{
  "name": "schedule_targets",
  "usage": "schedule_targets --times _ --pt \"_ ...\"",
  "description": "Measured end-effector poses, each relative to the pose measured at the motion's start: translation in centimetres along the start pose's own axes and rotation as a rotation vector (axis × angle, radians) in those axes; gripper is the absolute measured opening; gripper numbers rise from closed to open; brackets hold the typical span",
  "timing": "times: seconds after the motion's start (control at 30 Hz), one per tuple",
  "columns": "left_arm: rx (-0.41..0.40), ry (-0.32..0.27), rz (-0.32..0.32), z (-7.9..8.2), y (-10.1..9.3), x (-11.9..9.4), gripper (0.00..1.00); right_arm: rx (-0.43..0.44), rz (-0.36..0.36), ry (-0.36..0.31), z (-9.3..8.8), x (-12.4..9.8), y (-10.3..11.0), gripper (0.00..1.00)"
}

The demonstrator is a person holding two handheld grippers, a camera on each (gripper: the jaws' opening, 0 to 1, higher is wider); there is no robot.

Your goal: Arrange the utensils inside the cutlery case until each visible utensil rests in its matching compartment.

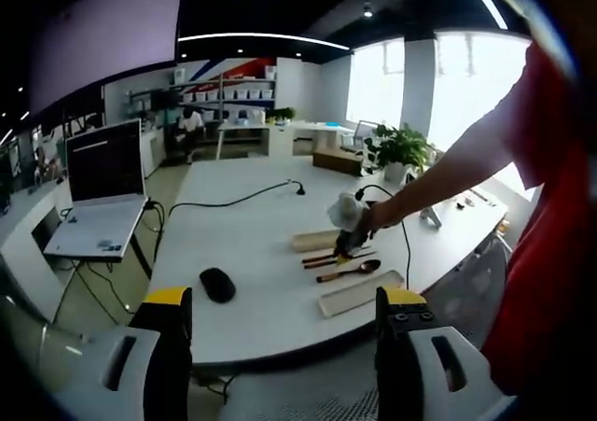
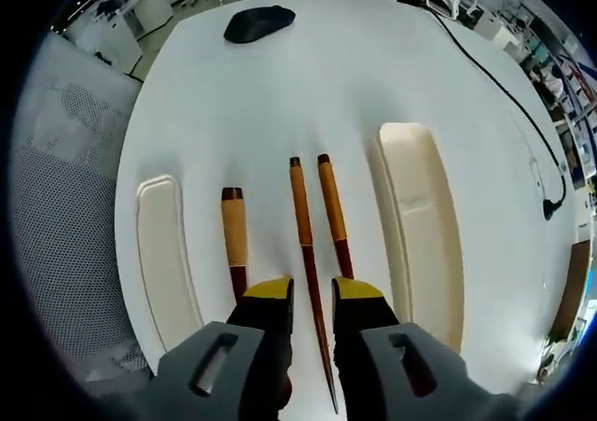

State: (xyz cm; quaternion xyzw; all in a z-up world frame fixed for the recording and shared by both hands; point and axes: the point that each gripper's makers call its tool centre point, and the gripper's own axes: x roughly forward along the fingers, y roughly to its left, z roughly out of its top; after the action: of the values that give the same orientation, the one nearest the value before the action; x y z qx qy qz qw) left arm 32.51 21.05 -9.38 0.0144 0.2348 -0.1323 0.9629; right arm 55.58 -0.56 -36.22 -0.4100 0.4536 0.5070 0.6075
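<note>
Now | right tool (image 2: 312, 300) low, jaws narrow around one chopstick (image 2: 304, 225) | left tool (image 1: 284, 307) wide, held back from table (image 1: 242, 244).

White table (image 2: 373, 76), chopsticks (image 2: 308, 225), spoon (image 2: 234, 239), case halves (apart) (image 2: 420, 225), mouse (image 2: 258, 22)

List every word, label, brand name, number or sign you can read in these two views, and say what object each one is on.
None can be read.
The laptop screen is dark, with only a pale streak, no legible text.
The shelf boxes in the background are too small and blurred to read.
The chopsticks, spoon handle, case tray, lid and mouse bear no visible markings.
</note>
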Motion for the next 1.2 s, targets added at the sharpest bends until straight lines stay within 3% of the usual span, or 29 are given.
schedule_targets --times 0.47,0.73,0.97,1.2 --pt "-0.006 -0.001 0.020 -0.3 0.1 -0.5 0.83 -0.031 0.031 0.031 0.1 0.1 0.3 0.10" --pt "-0.007 -0.001 0.012 -0.3 -0.3 -0.2 0.83 -0.004 0.023 0.040 0.1 0.1 0.4 0.10" --pt "0.000 -0.004 0.011 -0.2 -0.2 -0.1 0.83 -0.073 0.012 0.077 0.9 0.5 0.9 0.01" --pt "0.004 -0.005 0.017 -0.1 0.0 -0.3 0.82 -0.055 0.014 0.104 0.3 0.0 1.0 0.00"
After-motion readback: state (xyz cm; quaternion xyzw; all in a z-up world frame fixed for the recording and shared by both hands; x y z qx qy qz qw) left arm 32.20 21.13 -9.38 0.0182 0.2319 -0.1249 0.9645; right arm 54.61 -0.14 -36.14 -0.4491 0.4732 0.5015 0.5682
